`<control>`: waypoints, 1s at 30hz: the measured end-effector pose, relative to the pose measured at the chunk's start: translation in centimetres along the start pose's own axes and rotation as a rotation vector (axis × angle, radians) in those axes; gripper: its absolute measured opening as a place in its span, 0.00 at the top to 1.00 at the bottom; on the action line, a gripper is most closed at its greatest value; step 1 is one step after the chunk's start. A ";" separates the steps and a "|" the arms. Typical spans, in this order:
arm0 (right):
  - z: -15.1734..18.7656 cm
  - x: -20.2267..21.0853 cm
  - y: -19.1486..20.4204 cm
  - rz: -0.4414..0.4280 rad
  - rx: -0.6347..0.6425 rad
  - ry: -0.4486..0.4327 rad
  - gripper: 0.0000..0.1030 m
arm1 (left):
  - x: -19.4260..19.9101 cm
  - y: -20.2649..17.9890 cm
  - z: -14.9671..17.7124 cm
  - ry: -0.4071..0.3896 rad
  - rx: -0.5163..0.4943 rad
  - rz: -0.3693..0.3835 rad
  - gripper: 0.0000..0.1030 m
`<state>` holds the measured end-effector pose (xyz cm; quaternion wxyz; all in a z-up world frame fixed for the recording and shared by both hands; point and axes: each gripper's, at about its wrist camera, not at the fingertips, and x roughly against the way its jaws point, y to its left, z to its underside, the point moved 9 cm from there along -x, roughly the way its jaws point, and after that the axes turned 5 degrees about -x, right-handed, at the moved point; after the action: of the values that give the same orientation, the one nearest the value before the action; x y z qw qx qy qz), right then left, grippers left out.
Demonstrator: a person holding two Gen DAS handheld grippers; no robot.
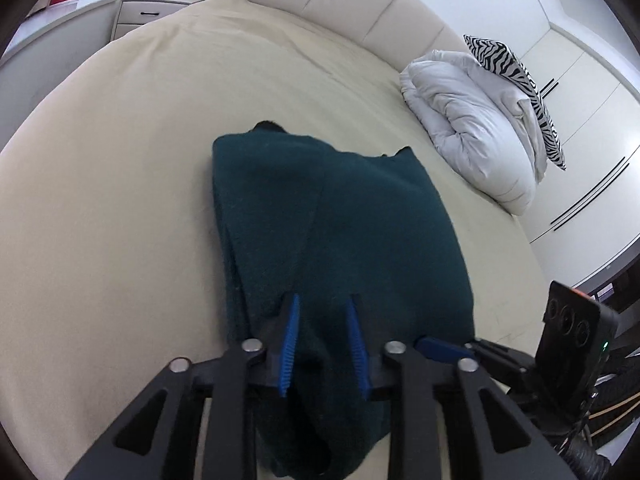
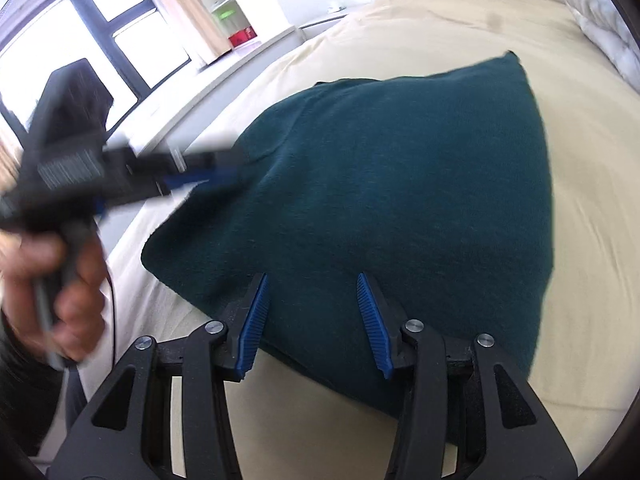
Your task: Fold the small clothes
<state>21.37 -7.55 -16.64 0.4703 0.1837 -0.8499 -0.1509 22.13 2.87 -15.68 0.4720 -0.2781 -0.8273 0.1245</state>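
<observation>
A dark green knitted garment [image 1: 340, 220] lies folded on the cream bed [image 1: 120, 200]. In the left wrist view my left gripper [image 1: 323, 298] is shut on the garment's near end, and bunched fabric fills the narrow gap between its blue pads. The right wrist view shows the same garment [image 2: 400, 200] with the left gripper [image 2: 208, 178] blurred at its left edge, held by a person's hand [image 2: 60, 272]. My right gripper [image 2: 312, 276] stands open over the garment's near edge, its pads well apart. One of its blue fingers [image 1: 440, 349] shows beside the garment's right corner.
A bunched white duvet [image 1: 472, 128] and a zebra-striped pillow [image 1: 516, 76] sit at the bed's far right by the padded headboard [image 1: 360, 4]. A white nightstand [image 1: 148, 12] stands beyond the bed, a wardrobe [image 1: 592, 120] to the right, a window [image 2: 80, 40] to the left.
</observation>
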 end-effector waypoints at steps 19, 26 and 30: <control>-2.4 1.3 -6.3 -0.184 -0.337 0.028 0.58 | 4.6 -5.0 -3.4 -0.131 -0.152 -0.101 0.48; -2.6 2.3 -7.1 -0.237 -0.369 -0.003 0.58 | -0.9 -3.6 -7.4 -0.116 -0.131 -0.147 0.48; -6.8 3.0 -7.1 -0.247 -0.334 -0.041 0.56 | -4.5 0.1 -7.2 -0.035 -0.046 -0.168 0.51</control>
<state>26.87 -15.76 -13.99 0.4548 0.2028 -0.7935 -0.3499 30.11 -0.08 -15.14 0.4598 -0.2160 -0.8585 0.0703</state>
